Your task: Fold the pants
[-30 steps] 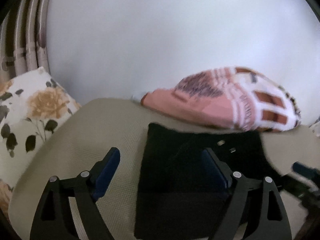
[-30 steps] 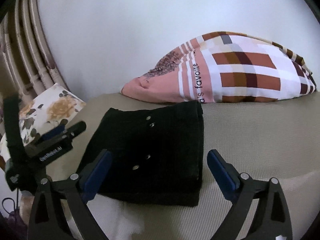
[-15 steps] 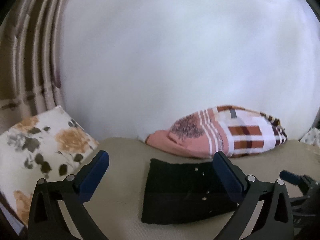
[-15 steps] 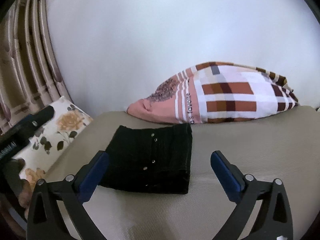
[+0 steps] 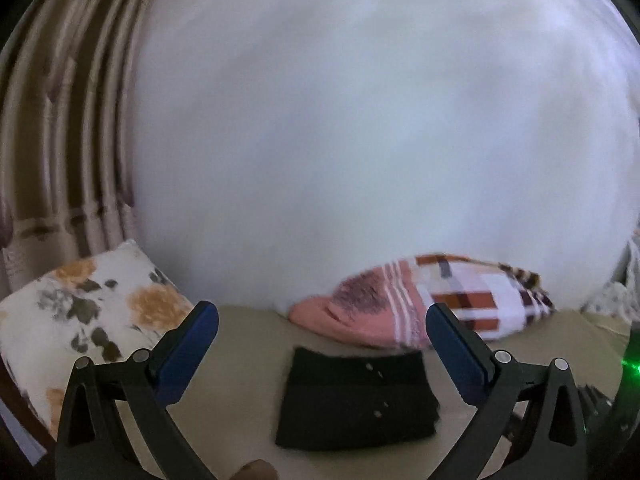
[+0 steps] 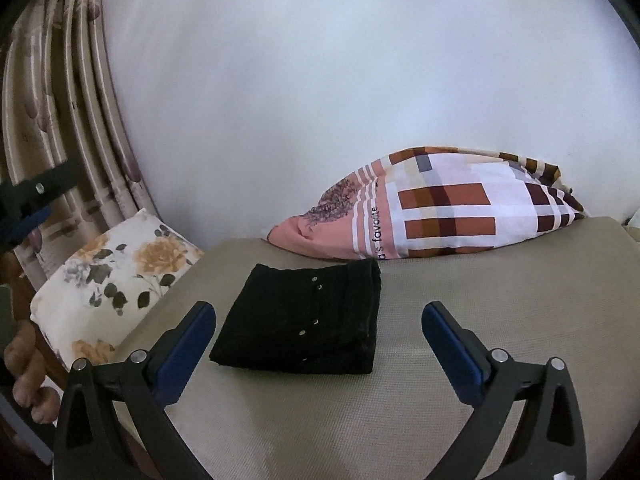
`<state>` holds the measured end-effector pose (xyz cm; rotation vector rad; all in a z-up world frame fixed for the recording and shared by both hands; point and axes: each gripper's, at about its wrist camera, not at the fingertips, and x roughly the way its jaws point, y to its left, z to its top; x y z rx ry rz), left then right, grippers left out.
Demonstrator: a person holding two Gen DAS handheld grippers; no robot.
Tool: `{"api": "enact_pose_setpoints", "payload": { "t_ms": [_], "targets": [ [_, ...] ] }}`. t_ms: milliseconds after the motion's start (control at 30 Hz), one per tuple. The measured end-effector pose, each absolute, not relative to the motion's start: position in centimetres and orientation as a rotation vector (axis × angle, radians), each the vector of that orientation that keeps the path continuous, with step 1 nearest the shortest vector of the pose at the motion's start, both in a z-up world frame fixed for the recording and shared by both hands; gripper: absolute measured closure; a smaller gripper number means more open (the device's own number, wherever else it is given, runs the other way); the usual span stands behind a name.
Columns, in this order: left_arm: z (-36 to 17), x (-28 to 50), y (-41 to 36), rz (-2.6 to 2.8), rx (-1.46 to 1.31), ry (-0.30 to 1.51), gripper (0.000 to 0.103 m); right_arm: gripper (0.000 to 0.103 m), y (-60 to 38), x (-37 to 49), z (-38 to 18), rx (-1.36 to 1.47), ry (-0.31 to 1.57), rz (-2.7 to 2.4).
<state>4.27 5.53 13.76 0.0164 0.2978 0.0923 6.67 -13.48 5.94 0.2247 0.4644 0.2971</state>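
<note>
The black pants (image 6: 304, 320) lie folded into a compact rectangle on the beige bed surface (image 6: 460, 320), a row of small metal studs showing on top. In the left wrist view the same pants (image 5: 356, 400) sit low in the middle, seen between the fingers. My left gripper (image 5: 320, 320) is open, well back from and above the pants, with nothing between its blue pads. My right gripper (image 6: 318, 318) is also open and empty, pulled back toward the near edge, with the pants lying ahead and slightly left.
A pink and plaid pillow (image 6: 432, 216) rests against the white wall behind the pants. A floral cushion (image 6: 116, 280) sits at the left edge of the bed, with a patterned curtain (image 6: 60, 120) behind it. A hand (image 6: 24, 380) shows at far left.
Both grippers have drawn back and risen away from the folded pants, which now look smaller. The left gripper's jaws spread wider. The pants stayed in place.
</note>
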Motion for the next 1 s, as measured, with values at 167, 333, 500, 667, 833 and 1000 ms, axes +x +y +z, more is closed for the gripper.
{"api": "enact_pose_setpoints", "payload": {
  "t_ms": [167,333,500,667,833,1000],
  "targets": [
    [13.4,3.4,5.4,0.145,0.001,0.292,0.0,0.0,-13.7,5.9,6.3,0.209,0.459,0.295],
    [13.2,3.1,5.1,0.107,0.003,0.315,0.0,0.0,-13.5,5.5,6.2,0.21,0.471,0.299],
    [12.8,2.7,4.6,0.101,0.022,0.322,0.0,0.0,-13.1,5.0,6.5,0.201,0.464,0.304],
    [12.5,2.6,4.6,0.093,0.017,0.335,0.0,0.0,-13.0,4.9,6.5,0.198,0.466,0.301],
    [12.2,2.9,4.7,0.087,0.01,0.352,0.0,0.0,-12.8,4.7,6.5,0.196,0.472,0.303],
    [11.7,3.2,4.9,0.076,0.007,0.368,0.0,0.0,-12.7,4.7,6.3,0.195,0.478,0.308]
  ]
}}
